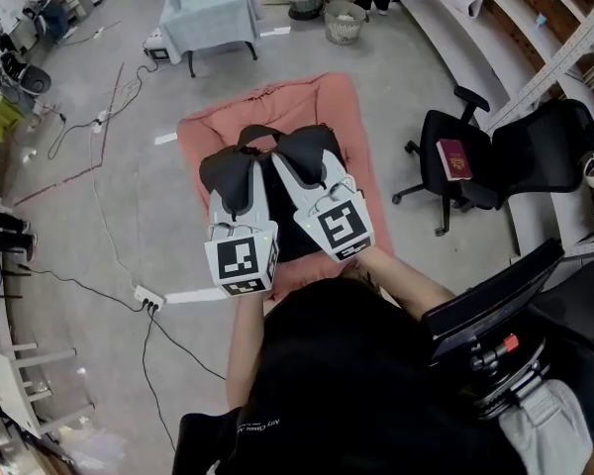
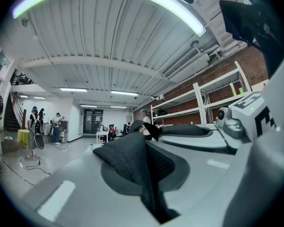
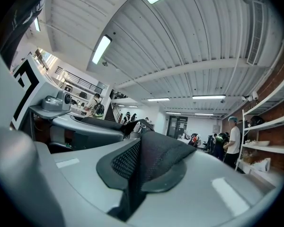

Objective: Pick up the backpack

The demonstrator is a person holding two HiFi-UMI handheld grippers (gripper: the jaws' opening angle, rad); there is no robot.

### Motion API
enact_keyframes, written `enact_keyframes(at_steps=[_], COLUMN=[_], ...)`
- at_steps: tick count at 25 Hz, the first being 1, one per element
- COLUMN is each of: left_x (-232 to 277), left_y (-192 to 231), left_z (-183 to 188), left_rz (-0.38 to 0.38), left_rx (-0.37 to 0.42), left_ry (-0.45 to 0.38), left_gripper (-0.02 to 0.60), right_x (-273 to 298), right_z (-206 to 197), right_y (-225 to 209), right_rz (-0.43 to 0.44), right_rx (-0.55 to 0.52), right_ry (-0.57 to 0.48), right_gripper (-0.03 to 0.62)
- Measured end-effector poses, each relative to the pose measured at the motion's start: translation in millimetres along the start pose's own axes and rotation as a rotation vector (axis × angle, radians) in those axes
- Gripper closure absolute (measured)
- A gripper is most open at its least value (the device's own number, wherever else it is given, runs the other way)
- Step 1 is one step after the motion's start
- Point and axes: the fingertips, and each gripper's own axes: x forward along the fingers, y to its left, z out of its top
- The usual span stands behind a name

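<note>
Black padded mesh is what both claws are biting on. The left claw (image 1: 238, 188) is clenched on one shoulder strap (image 2: 132, 162) of the backpack (image 1: 291, 245), and the right claw (image 1: 312, 166) is clamped the same way on the other strap (image 3: 146, 160). In both gripper views the strap is a thick, rounded pad with an open honeycomb weave, folded and squeezed into the slot between the smooth grey plastic jaws (no daylight between pad and fabric on either side).

From the head view, the backpack is a soft dark bag hanging under the two claws, right in front of the person. Its thin webbing carry handle (image 1: 260, 130) loops out past the claw tips. It sits over a salmon-pink mat (image 1: 322, 102), a soft rectangle that looks quilted, spread on the bare grey concrete floor (image 1: 109, 216). I can't tell if the bottom of the bag is clear of the mat.

Each claw carries a white cube printed with square black markers, left (image 1: 243, 260) and right (image 1: 339, 228).

Off to the right is a black office chair (image 1: 505, 156) on castors with a dark red book (image 1: 453, 158) lying on the seat. Up top is a small table (image 1: 210, 13) draped in pale blue cloth, with a round wire basket (image 1: 344, 23) nearby. A white power strip (image 1: 148, 298) and thin cables trail across the floor on the left.
</note>
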Motion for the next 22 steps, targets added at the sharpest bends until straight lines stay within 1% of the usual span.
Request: enact_keyframes(at_steps=[3, 11, 15, 18, 22], left_x=[-1.4, -3.2, 0.6, -0.6, -3.9], left_y=[-1.5, 3.3, -3.1, -3.4, -4.0], left_z=[1.4, -2.6, -3.1, -6.0, -2.3], left_rz=[-0.013, 0.003, -0.012, -0.015, -0.017], left_rx=[0.008, -0.005, 0.0, 0.004, 0.036], left_ry=[-0.009, -0.009, 0.007, 0.017, 0.009], left_gripper=[0.563, 0.563, 0.563, 0.563, 0.563], right_x=[-1.6, -1.3, -4.7, -4.8, -5.4], right_z=[0.9, -0.7, -3.8, -4.9, -6.1], right_y=[0.8, 8.9, 3.0, 3.0, 5.5], right_rz=[0.008, 0.027, 0.009, 0.0, -0.009], right_rx=[-0.015, -0.079, -0.079, -0.054, -0.034], right_ry=[0.007, 0.02, 0.028, 0.031, 0.025], right_gripper=[0.561, 0.562, 0.561, 0.561, 0.562])
